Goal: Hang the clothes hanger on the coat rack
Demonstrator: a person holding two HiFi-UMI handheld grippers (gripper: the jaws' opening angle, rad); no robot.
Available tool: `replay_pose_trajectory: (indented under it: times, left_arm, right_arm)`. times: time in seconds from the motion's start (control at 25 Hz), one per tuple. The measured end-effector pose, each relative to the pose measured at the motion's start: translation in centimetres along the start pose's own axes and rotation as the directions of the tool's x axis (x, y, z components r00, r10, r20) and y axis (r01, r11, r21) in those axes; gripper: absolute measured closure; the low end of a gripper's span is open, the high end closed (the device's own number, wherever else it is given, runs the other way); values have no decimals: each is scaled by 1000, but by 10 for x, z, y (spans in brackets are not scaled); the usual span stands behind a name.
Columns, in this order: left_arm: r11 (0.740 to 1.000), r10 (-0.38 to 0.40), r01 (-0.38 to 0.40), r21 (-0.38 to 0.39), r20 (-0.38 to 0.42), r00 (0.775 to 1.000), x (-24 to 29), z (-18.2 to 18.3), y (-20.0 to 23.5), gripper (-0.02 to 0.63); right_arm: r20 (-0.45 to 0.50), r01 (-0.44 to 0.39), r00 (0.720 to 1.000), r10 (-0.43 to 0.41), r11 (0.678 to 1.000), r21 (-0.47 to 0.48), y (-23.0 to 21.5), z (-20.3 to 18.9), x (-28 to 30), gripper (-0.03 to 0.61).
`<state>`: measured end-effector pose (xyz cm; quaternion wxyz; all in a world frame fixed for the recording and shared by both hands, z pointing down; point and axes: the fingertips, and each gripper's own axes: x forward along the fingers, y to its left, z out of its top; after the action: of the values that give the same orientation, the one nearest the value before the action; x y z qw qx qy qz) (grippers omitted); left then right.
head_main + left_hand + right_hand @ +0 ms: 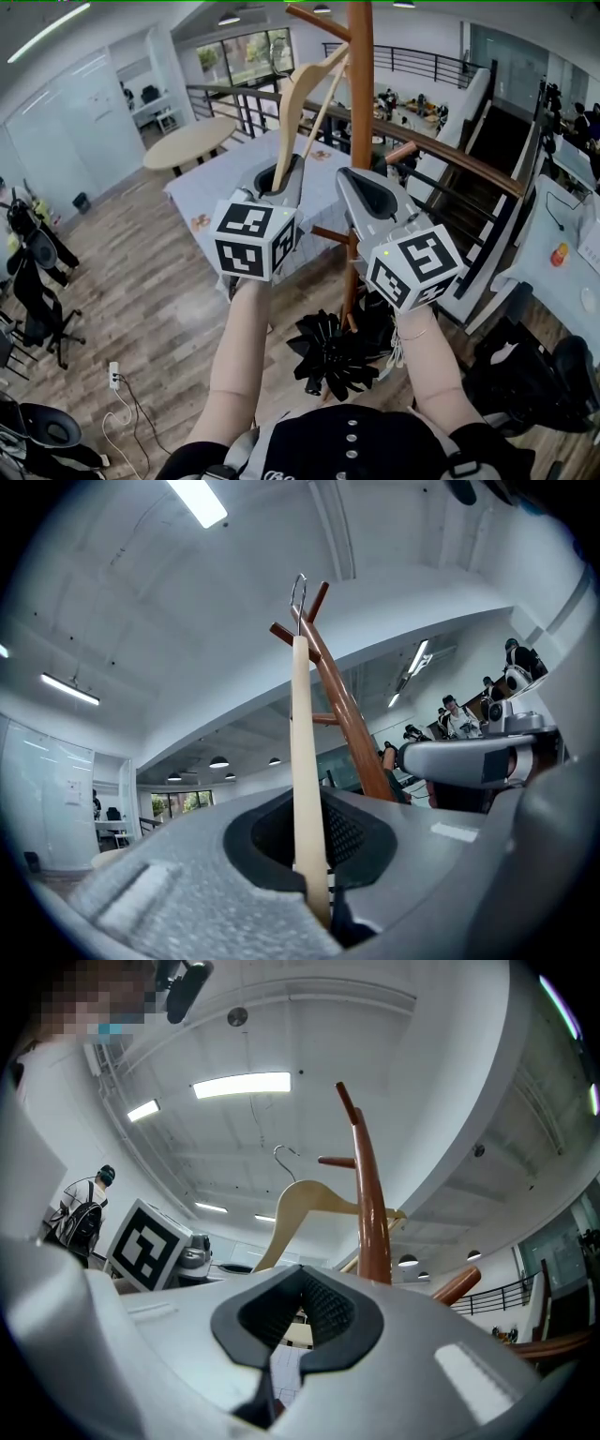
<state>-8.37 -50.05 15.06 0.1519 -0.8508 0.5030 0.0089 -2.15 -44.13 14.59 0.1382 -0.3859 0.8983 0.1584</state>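
Note:
A pale wooden hanger (pixel 302 94) stands up from my left gripper (pixel 281 176), which is shut on the lower end of one arm. In the left gripper view the hanger (pixel 302 761) rises between the jaws, and its metal hook (pixel 298 592) is level with the top pegs of the brown coat rack (pixel 349 719). The rack's pole (pixel 361 94) stands just right of the hanger. My right gripper (pixel 364 190) is raised beside the left one, shut with nothing in it. In its own view, the hanger (pixel 302 1202) sits left of the pole (pixel 371 1206).
A black folded object (pixel 336 352) lies at the rack's base. A white-covered table (pixel 225 192) and a round table (pixel 187 141) stand behind. A railing (pixel 459 159) runs right of the rack, office chairs (pixel 37 272) stand at the left, and a desk (pixel 562 248) at the right.

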Motion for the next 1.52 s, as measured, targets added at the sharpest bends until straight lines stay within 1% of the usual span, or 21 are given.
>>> replay_pose_trajectory:
  times: [0.32,0.48,0.6,0.92,1.16,1.4,1.52]
  left_arm:
    - [1000,-2,2,30,-6,1000,13,14,9,614]
    - [997,-23,23,68,-4,1000,21,26,5,613]
    - [996,-31,32,87,-10,999,25,33,6,613]
    - [995,-10,14,100,-39,999,38,39,15,615]
    - [995,-22,28,99,-62,998,47,36,16,614]
    - [993,-61,70,91,-105,993,55,23,8,614]
    - [993,-66,76,86,-117,991,58,19,7,614]
  right_arm:
    - [25,-4,1000,4,1000,-11,-7,9,6,580]
    - [35,-15,999,16,1000,-17,-10,14,12,580]
    - [54,-17,998,17,1000,-1,-12,20,14,580]
    - [71,-10,997,9,1000,6,-18,26,18,580]
    - [58,-5,998,4,1000,17,-20,22,20,580]
    - [69,-13,998,12,1000,9,-19,22,19,580]
    - [73,-7,997,6,1000,9,-20,21,19,580]
